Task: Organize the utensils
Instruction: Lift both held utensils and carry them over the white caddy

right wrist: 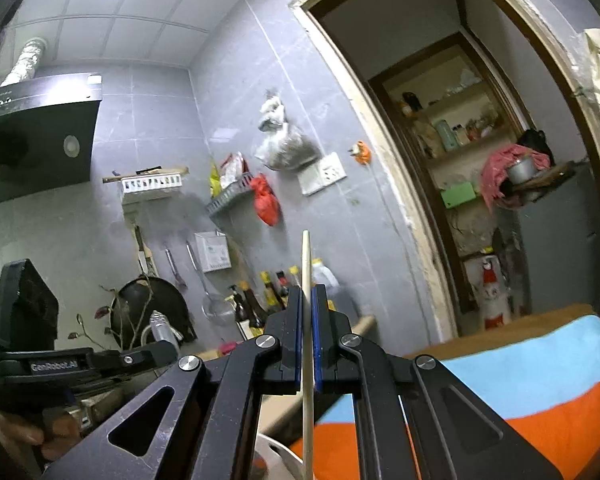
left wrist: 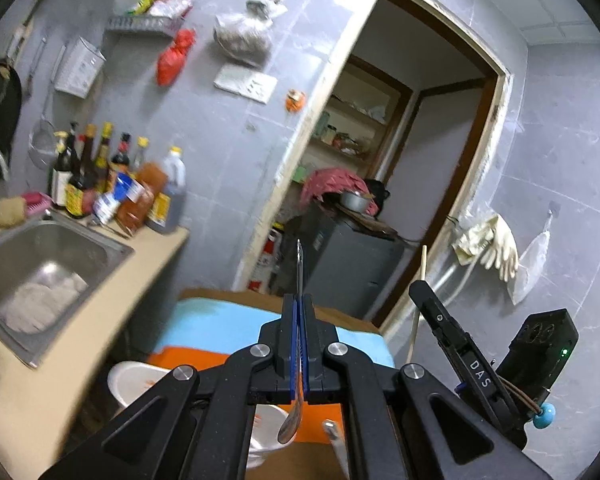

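My left tool [left wrist: 299, 312]: clamped on thin metal spoon [left wrist: 299, 276], handle up, bowl hanging below jaws, above white ceramic bowl [left wrist: 134, 380].
My right tool [right wrist: 309, 304]: clamped on pale wooden chopstick [right wrist: 307, 264], upright, held aloft.
Below: worktop under blue-orange striped cloth [left wrist: 220, 328].
Progress, my estimate: both utensils mid-transfer, neither deposited; destination holder not visible.

Grey tiled wall [left wrist: 228, 152] — open doorway [left wrist: 420, 160]
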A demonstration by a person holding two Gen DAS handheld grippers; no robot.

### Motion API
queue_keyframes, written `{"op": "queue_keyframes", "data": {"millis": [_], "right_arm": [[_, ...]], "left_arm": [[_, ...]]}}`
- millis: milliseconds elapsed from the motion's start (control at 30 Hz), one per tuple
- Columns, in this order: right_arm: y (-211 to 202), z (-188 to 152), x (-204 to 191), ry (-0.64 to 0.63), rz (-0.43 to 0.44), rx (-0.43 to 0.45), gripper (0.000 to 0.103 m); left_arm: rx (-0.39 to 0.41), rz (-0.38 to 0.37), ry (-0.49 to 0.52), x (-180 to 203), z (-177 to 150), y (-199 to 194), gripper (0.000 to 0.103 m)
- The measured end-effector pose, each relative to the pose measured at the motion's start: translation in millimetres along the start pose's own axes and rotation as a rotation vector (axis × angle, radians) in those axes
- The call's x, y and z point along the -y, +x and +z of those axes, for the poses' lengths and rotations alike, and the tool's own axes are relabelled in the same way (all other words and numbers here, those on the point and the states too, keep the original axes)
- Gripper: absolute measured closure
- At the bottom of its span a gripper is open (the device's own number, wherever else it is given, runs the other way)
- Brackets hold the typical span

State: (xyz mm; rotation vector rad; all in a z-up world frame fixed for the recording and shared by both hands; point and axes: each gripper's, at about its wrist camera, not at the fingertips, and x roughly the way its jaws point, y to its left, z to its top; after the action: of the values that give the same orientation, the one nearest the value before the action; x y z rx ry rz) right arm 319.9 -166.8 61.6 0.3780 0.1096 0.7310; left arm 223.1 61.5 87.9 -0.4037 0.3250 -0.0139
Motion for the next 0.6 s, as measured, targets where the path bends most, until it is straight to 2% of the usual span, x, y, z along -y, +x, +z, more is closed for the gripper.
{"op": "queue_keyframes", "data": {"millis": [300, 600], "right_arm": [[40, -28, -39, 0.013, 0.001, 0.039, 0.099], [69, -65, -43, 0.016, -0.083, 0.025, 0.099]], "left_arm": [[0.03, 0.084, -0.003, -67, 21, -9, 0.101], [-0.017, 0.112, 0.004, -109, -3, 25, 0.101]]}}
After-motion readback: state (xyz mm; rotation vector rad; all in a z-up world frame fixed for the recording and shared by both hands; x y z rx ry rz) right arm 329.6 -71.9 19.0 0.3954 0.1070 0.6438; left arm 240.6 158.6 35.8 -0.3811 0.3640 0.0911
